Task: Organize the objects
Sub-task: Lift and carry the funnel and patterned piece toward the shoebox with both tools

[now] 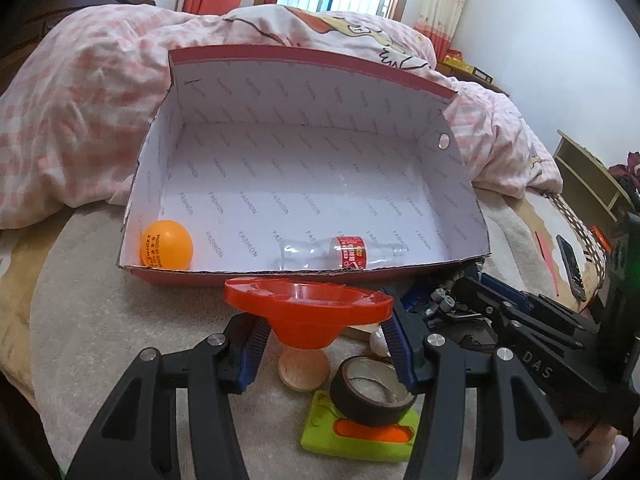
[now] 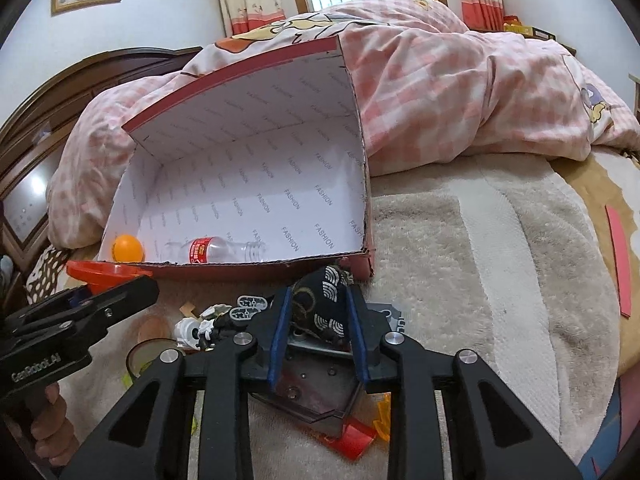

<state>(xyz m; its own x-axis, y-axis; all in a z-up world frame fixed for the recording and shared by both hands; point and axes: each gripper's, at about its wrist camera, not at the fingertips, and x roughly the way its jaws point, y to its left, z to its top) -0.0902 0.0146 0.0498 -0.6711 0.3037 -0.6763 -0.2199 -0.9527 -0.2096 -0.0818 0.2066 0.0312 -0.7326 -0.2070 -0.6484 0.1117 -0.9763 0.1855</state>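
Two grippers are up, both just short of the box (image 1: 472, 216), whose open top tips toward us; the near wall is a low lip, so whatever we carry has to go forward and over it.

Left gripper (image 1: 324, 332) is clamped on the orange funnel (image 1: 306, 306): pads pinch the cone below the rim, wide mouth up, lifted clear of the blanket. From the left wrist view the funnel sits just this side of the box's near wall, approx. centred on it. Long axis of the box runs side to side in front of us, so a straight push fwd and slightly up looks enough, no turn needed.

Right gripper (image 2: 318, 320) straddles the black patterned pouch (image 2: 326, 300), jaws narrow w/ blue pads at its flanks; we can't tell whether they actually press it. Pouch lies on the clutter pile, just beside the box's near right corner.

Already inside along the near wall: orange ball (image 1: 166, 244) in the left corner and clear bottle (image 1: 340, 254) lying on its side, long axis parallel to that wall.

We judge the left hand nearer to a drop: funnel already held, box directly ahead. Bottle lies right behind the lip where the funnel would land, so aim deeper. Tape roll (image 1: 372, 394) and green tray (image 1: 320, 432) wait under the left gripper.
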